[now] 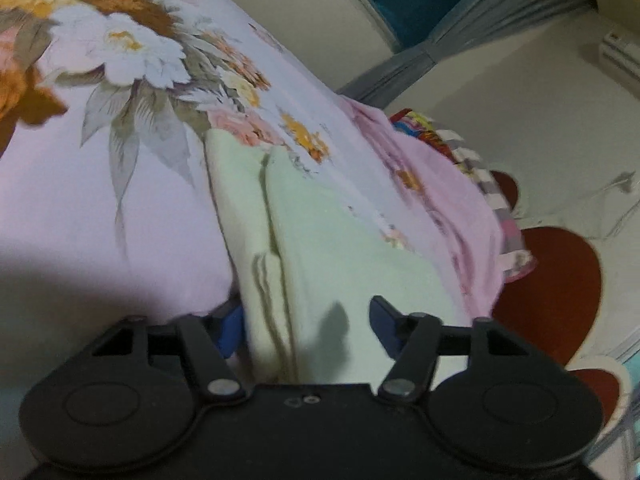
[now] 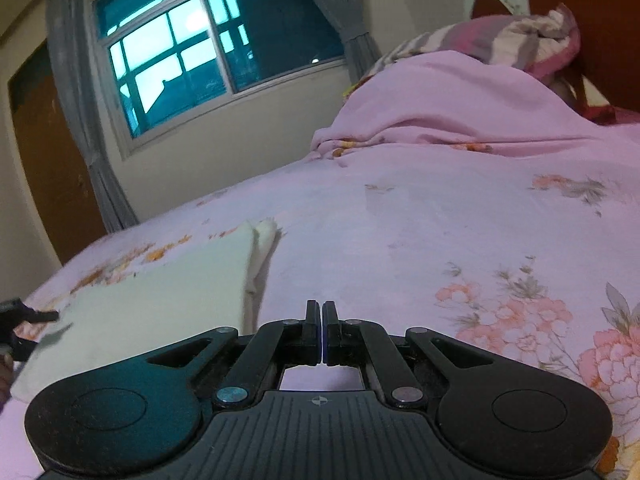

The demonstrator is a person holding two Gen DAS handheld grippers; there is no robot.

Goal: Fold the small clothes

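Folding the pale green cloth (image 1: 320,248) on the bed (image 1: 100,200).
Left gripper (image 1: 306,328) half-open astride its edge, right gripper (image 2: 322,330) shut, empty; next, pinch.

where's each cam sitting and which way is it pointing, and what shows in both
Left wrist view: sits on the left gripper, looking along a pale green folded cloth on the pink floral bedsheet toward a wall; its blue-padded fingers straddle the cloth's near edge.
Right wrist view: sits on the right gripper, fingers shut on nothing, looking across the bed to a blue-lit window and a striped pillow; the left gripper shows at the left edge.
Shared: the cloth, bedsheet, grey curtains.
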